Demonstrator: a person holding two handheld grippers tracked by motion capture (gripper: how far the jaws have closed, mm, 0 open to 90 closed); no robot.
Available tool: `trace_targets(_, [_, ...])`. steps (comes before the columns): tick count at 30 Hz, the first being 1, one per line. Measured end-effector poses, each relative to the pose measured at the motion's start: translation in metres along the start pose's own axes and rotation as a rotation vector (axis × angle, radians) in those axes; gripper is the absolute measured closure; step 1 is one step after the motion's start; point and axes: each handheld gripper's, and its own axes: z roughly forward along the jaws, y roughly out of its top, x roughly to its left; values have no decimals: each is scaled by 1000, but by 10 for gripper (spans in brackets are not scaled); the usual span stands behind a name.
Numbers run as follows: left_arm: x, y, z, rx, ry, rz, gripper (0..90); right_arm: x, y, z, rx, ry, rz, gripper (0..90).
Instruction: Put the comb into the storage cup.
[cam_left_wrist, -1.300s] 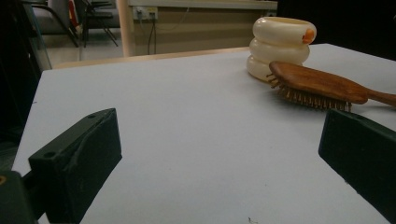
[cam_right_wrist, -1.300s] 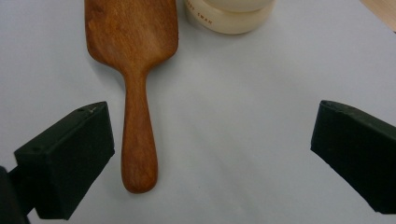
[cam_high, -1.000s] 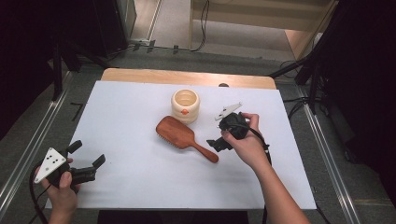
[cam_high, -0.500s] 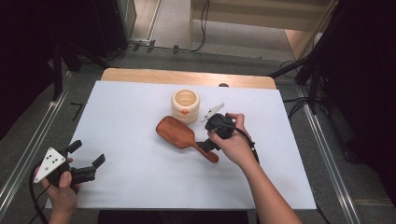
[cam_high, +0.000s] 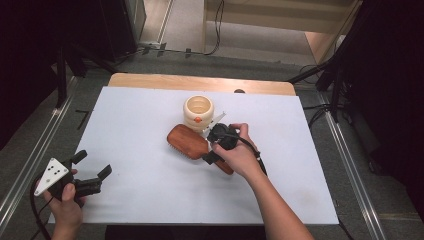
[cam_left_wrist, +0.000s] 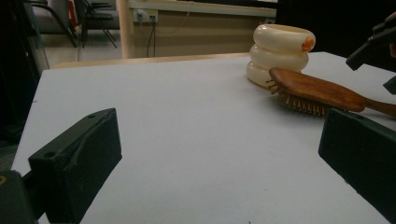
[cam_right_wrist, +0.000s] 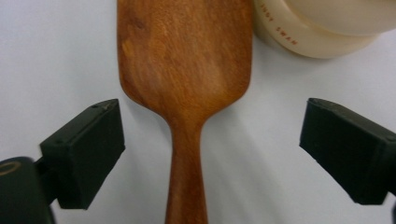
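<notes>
A brown wooden hairbrush lies bristles down on the white table top, touching a cream ringed pot behind it. My right gripper hangs just above the brush's handle. In the right gripper view the handle runs up between the jaws of the right gripper, with a gap on each side. These jaws have just been closing a little and touch nothing. My left gripper rests open at the table's near left corner, looking across at the brush and pot.
A bare wooden strip borders the table's far edge, with a dark floor and cables beyond. Metal rails run along both sides. The right forearm crosses the near right of the table.
My right hand has moved left and down from beside the pot to over the brush handle. The left hand has kept still.
</notes>
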Motion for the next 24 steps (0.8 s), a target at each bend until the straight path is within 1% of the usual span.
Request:
trace_targets(2, [0, 0, 0, 0, -1, 1, 0, 2, 1, 2, 18, 9, -13, 53])
trace_targets(4, [0, 0, 0, 0, -1, 2, 0, 3, 2, 4, 37, 22, 3, 63])
trace_targets(5, [0, 0, 0, -1, 1, -1, 0, 3, 2, 5, 38, 21, -1, 104])
trace_targets(6, [0, 0, -1, -2, 3, -6, 0, 3, 2, 5, 42, 19, 0, 124])
trace_targets(9, [0, 0, 0, -3, 3, -10, 0, 3, 1, 10, 62, 43, 6, 143])
trace_targets(10, [0, 0, 0, -3, 1, -8, 0, 3, 1, 12, 80, 55, 8, 151])
trace_targets(11, [0, 0, 0, -1, 2, -6, 0, 3, 1, 12, 80, 55, 8, 151])
trace_targets(12, [0, 0, 0, 1, 3, -4, 0, 3, 1, 13, 89, 58, 12, 185])
trace_targets(13, [0, 0, 0, 1, 4, -4, 0, 1, 1, 15, 90, 63, 29, 227])
trace_targets(15, [0, 0, 0, 1, 4, -6, 0, 1, 0, 16, 91, 72, 37, 245])
trace_targets(17, [0, 0, 1, 2, 4, -5, 0, 0, 0, 17, 89, 73, 35, 324])
trace_targets(18, [0, 0, 1, 2, 4, -4, 0, 0, 0, 18, 96, 68, 42, 349])
trace_targets(20, [0, 0, 1, 2, 4, -4, 0, 0, 0, 19, 103, 82, 36, 384])
trace_targets(21, [0, 0, 1, 2, 4, -4, 0, 1, 0, 20, 112, 81, 36, 398])
trace_targets(23, [0, 0, 1, 2, 4, -4, 0, 2, 0, 23, 131, 86, 35, 453])
trace_targets(24, [0, 0, 1, 2, 4, -4, 0, 3, 0, 24, 140, 80, 31, 466])
